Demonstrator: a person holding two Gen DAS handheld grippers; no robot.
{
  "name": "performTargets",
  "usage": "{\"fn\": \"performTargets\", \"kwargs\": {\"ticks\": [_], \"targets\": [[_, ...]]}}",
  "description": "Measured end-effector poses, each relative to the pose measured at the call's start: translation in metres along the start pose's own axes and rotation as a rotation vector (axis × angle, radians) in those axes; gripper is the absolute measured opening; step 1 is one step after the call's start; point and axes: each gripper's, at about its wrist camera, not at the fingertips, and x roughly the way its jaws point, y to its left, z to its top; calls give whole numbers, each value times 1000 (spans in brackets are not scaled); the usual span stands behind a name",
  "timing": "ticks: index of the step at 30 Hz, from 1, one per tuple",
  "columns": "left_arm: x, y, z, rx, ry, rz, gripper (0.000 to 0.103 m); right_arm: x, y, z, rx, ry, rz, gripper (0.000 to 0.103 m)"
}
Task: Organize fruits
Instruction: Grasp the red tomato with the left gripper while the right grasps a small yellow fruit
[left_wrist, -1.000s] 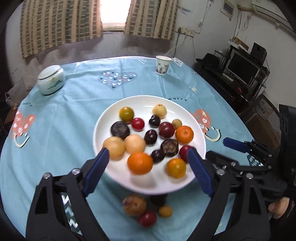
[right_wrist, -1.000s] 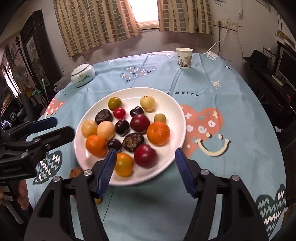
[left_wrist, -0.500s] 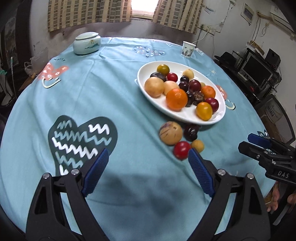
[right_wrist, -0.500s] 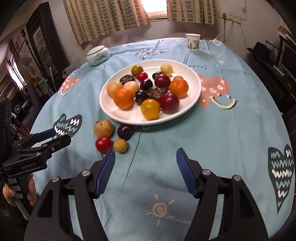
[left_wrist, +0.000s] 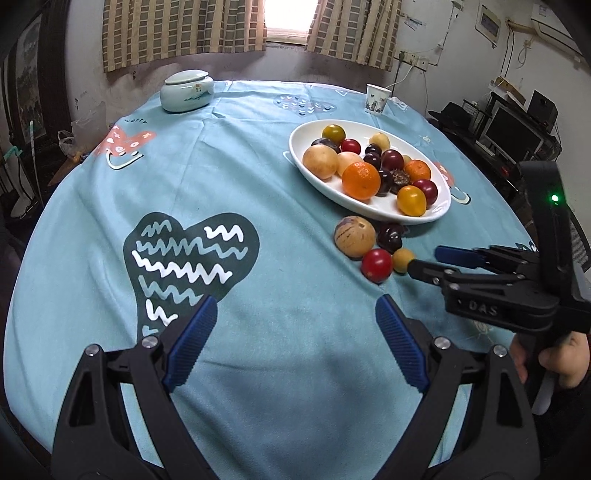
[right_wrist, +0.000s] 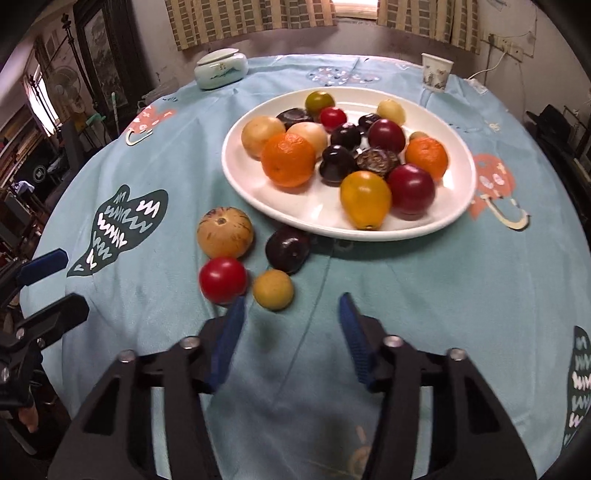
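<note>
The right gripper (right_wrist: 291, 314), jaws just narrowed yet empty, has dropped toward 4 loose fruits beside the white plate (right_wrist: 458, 206), probably targeting the small yellow fruit (right_wrist: 273, 289); the left gripper (left_wrist: 295, 317) hangs open.

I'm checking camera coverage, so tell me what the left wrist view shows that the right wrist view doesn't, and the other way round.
Only the left wrist view shows the hand holding the right gripper, and the dark monitor at the room's edge. Only the right wrist view shows the standing fan and the right gripper's own narrowed jaws, just closing with nothing between them. Both show the white plate of fruit, four loose fruits including the red tomato, the lidded jar and the paper cup.
</note>
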Motion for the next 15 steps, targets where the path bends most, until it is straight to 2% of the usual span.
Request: {"fn": "performTargets", "kwargs": {"ticks": [3, 4, 6, 11, 15], "targets": [[2, 0, 0, -6, 7, -12, 89, 12, 3, 5, -9, 16, 15, 44], [3, -2, 1, -2, 10, -17, 89, 17, 5, 7, -12, 18, 12, 34], [5, -5, 1, 7, 19, -29, 89, 25, 7, 8, -23, 36, 32, 26], [16, -16, 3, 30, 46, -43, 89, -3, 5, 2, -17, -13, 14, 26], [29, -31, 8, 54, 56, -78, 89, -29, -15, -10, 42, -58, 19, 26]]}}
